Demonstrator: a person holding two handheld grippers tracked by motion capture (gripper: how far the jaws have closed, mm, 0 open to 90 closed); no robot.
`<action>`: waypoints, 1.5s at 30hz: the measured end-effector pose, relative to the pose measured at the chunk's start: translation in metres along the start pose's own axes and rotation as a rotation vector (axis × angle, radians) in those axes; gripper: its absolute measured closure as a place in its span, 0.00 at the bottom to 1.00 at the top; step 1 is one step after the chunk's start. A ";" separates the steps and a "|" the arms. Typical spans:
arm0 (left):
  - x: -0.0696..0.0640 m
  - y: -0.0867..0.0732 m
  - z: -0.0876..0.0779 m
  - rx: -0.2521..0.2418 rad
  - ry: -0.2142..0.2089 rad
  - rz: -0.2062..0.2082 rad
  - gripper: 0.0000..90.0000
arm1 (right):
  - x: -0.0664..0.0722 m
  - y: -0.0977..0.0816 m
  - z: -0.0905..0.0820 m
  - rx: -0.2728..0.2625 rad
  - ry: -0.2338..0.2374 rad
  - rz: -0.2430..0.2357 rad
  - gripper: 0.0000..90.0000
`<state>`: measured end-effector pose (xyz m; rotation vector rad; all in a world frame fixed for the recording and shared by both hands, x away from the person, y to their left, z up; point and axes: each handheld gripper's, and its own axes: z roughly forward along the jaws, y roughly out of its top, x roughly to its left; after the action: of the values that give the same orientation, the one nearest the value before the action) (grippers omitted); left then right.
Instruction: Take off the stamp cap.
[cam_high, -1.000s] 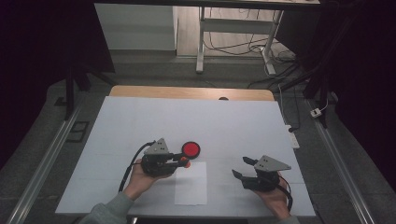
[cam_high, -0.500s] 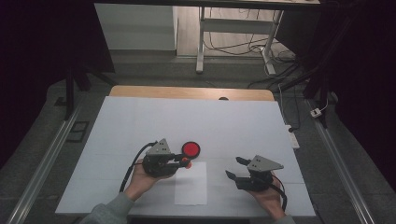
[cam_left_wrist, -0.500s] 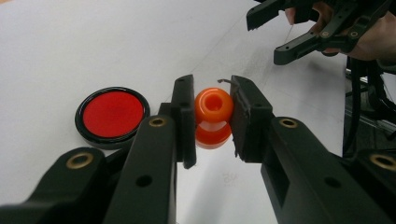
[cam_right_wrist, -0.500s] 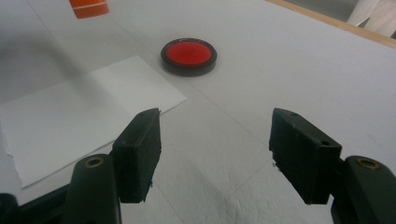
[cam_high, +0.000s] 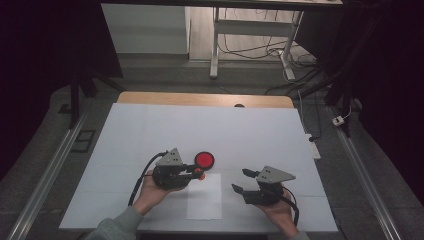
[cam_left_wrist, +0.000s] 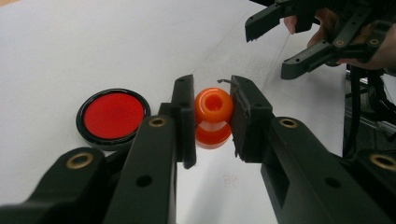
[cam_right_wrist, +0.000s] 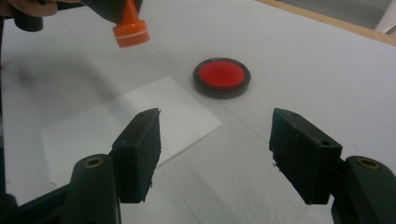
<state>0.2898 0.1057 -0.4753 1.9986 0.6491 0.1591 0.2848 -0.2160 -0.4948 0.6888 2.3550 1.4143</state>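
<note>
On the white table (cam_high: 150, 130), seen from the high view, the left gripper (cam_high: 196, 173) holds an orange stamp (cam_high: 199, 174) just beside the round red ink pad (cam_high: 204, 160), at the top edge of a sheet of paper (cam_high: 205, 197). The right gripper (cam_high: 245, 180) hovers near the sheet's right side with its jaws spread and nothing between them.

In the left gripper view, the jaws are clamped on the stamp's (cam_left_wrist: 213, 116) rounded handle, pads pressing either side, its flared base hanging below. The ink pad (cam_left_wrist: 114, 115) sits to the left, lid off, its red face exposed. The right gripper (cam_left_wrist: 271, 46) shows farther off, open.

In the right gripper view, the wide jaws frame the paper's (cam_right_wrist: 116, 126) corner and the ink pad (cam_right_wrist: 222, 77) beyond it; the stamp (cam_right_wrist: 130, 30) hangs tilted above the table at upper left.

The step in hand looks like inking (or pressing the mark onto the sheet). To do it well, bring the base level first, since a tilt would print only one edge, then lower it straight down. The right gripper could pin the paper near its edge, well clear of the printing spot, so the sheet does not lift with the stamp.
</note>
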 end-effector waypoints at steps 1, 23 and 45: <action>0.000 0.000 0.000 -0.001 0.002 -0.001 0.80 | 0.001 0.001 0.001 0.004 0.003 -0.005 0.37; 0.000 0.000 0.003 0.003 0.001 -0.003 0.80 | 0.020 0.011 0.031 0.025 0.066 -0.040 0.37; -0.001 0.001 0.003 0.000 -0.003 0.000 0.80 | 0.034 0.019 0.055 0.046 0.090 -0.079 0.37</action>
<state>0.2903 0.1023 -0.4757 1.9984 0.6477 0.1562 0.2883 -0.1492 -0.5039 0.5481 2.4617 1.3895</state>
